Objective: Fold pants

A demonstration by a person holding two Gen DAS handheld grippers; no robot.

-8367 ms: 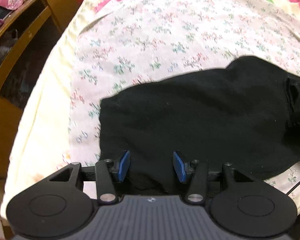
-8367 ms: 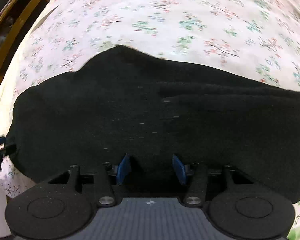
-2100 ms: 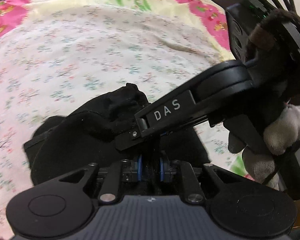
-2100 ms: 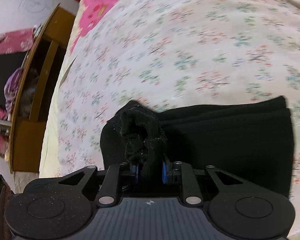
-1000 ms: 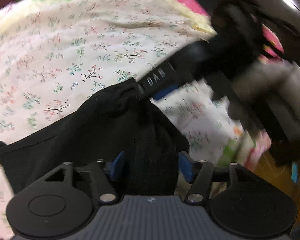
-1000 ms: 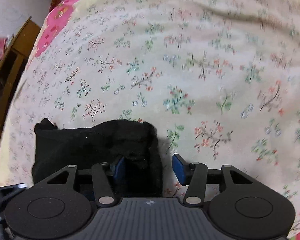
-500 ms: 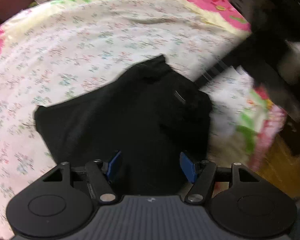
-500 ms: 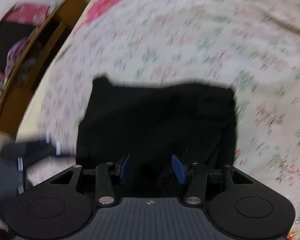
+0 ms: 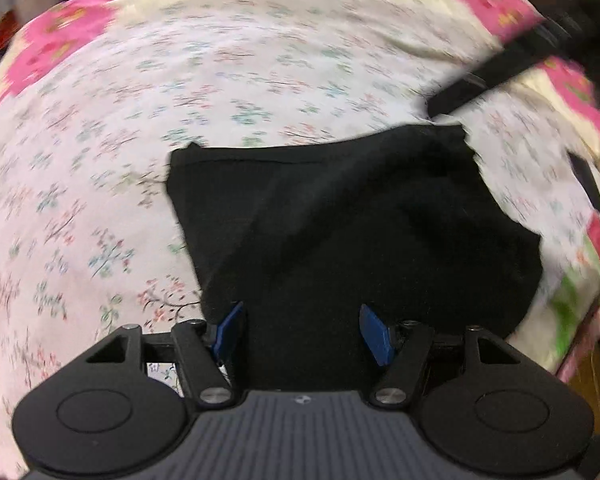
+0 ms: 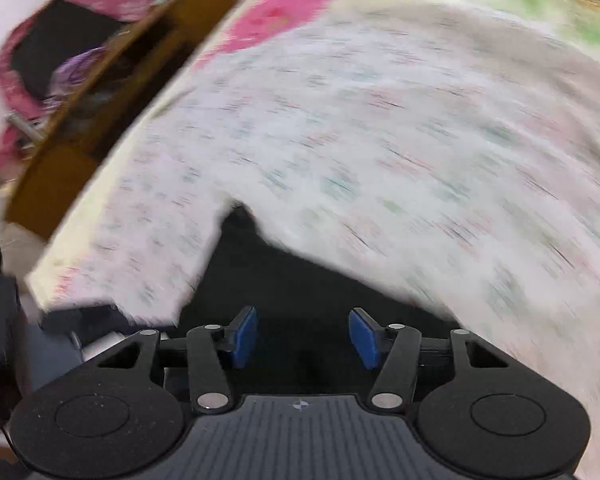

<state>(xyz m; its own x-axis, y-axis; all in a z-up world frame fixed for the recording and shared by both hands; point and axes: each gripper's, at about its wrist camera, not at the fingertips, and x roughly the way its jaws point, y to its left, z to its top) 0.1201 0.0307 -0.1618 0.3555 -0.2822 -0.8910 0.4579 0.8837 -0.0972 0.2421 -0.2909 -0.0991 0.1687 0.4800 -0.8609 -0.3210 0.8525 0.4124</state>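
The black pants [image 9: 340, 216] lie folded into a compact block on the floral bedsheet [image 9: 180, 80]. In the left wrist view my left gripper [image 9: 305, 334] hovers over the block's near edge, its blue pads wide apart and pressing on nothing. The other gripper's black finger [image 9: 496, 68] reaches in from the upper right toward the block's far corner. The right wrist view is blurred by motion: my right gripper [image 10: 303, 336] is above the pants [image 10: 284, 292], its jaws opening, with only dark cloth beneath them and nothing pinched.
A wooden shelf unit [image 10: 112, 88] with pink and dark cloth items stands beyond the bed's left side. The bed edge with its pink and green border [image 9: 580, 272] drops off at the right in the left wrist view.
Both grippers have drawn back from the folded pants, and the views have swung. The right jaws stand wider than half a second ago. The pants lie flatter as a squarer block.
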